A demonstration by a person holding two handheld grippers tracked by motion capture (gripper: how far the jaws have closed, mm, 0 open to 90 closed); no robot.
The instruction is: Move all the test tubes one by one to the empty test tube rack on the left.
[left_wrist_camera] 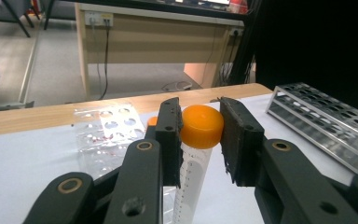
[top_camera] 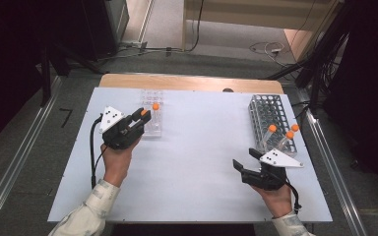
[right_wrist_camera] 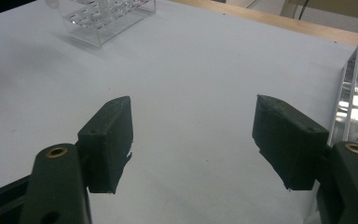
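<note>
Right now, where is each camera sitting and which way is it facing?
High view: above the person's side, looking forward and down on the table; both forearms, left gripper and right gripper show.
Left gripper view: rides the left gripper, looking along its jaws shut on an orange-capped tube.
Right gripper view: rides the right gripper, looking over bare table between open jaws.
Shared: the clear rack and metal rack.

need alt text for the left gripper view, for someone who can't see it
The left gripper is shut on a clear graduated tube with an orange cap, held upright between its two black jaws. Behind it on the white table sit a clear plastic rack to the left and a metal rack to the right.
</note>
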